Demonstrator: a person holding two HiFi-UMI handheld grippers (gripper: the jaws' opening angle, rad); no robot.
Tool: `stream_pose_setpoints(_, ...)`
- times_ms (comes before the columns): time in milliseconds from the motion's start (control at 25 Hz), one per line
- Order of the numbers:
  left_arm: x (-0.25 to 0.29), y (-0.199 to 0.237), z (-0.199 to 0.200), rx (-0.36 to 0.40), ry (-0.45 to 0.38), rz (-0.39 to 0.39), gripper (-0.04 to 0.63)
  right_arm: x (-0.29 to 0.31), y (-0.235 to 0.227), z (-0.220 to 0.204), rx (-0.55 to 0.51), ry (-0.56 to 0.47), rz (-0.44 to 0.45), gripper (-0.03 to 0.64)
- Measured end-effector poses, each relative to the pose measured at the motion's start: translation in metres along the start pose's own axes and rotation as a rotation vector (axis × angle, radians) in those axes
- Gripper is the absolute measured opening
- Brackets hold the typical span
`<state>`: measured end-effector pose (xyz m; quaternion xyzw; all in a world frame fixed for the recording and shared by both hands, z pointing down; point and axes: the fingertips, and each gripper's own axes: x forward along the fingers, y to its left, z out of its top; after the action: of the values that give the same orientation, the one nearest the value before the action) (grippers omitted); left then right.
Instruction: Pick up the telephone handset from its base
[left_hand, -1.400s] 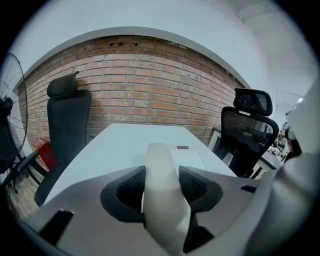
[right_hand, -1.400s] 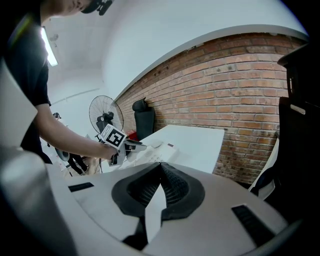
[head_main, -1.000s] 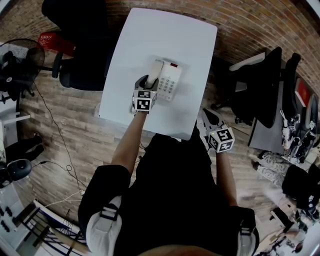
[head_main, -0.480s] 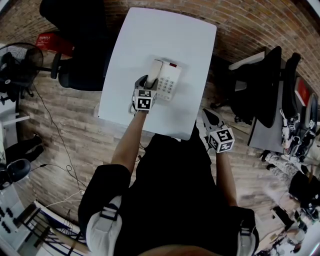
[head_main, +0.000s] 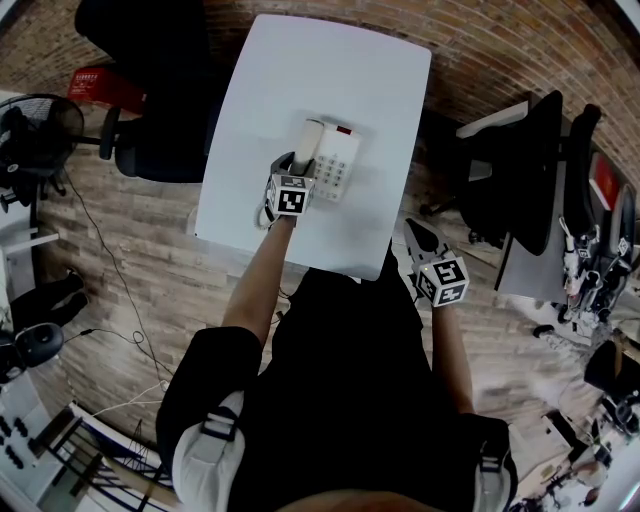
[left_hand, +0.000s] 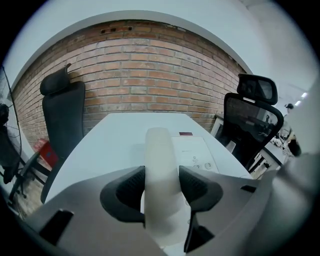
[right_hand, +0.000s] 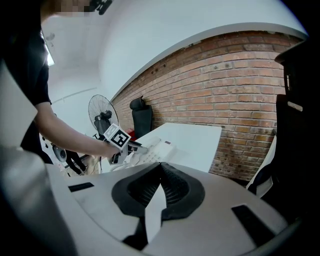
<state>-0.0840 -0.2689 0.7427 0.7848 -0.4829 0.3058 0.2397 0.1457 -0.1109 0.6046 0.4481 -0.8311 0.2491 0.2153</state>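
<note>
Since a second ago the left gripper (head_main: 298, 162) has crept a little further over the phone, its marker cube (head_main: 291, 197) sitting nearer the base; the right gripper (head_main: 417, 232) has not shifted.

The cream plastic telephone handset (head_main: 311, 140) lies lengthwise along the left side of its flat white push-button base (head_main: 338, 165), not lifted off it. In the left gripper view the handset (left_hand: 161, 170) runs straight away from the camera between the two dark ribbed pads, and the left gripper (left_hand: 162, 186) has its jaws spread wide, one on each side of the handset. The pads sit close against its sides, but no squeeze shows. The base (left_hand: 192, 150) lies just to the right, with a small red panel at its far end.

Phone and handset rest near the front middle of a white rectangular table (head_main: 320, 70), otherwise bare. The right gripper hangs off the table's near right corner, well apart from the phone. In its own view the right gripper (right_hand: 161, 187) has its jaws together with nothing between them, and the left gripper's marker cube (right_hand: 116, 136) shows beside the phone.

Around the table are a black high-backed office chair (head_main: 165, 90) at the far left, another black chair (head_main: 545, 170) to the right, a standing fan (head_main: 35, 130), a wood-plank floor (head_main: 130, 260) and a red brick wall (head_main: 500, 40) behind.
</note>
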Motion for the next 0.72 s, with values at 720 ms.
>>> stream_pose_setpoints(720, 0.025, 0.005, 0.003, -0.003, 0.042, 0.012, 0.229, -0.004, -0.009, 0.000, 0.012, 0.004, -0.031, -0.003)
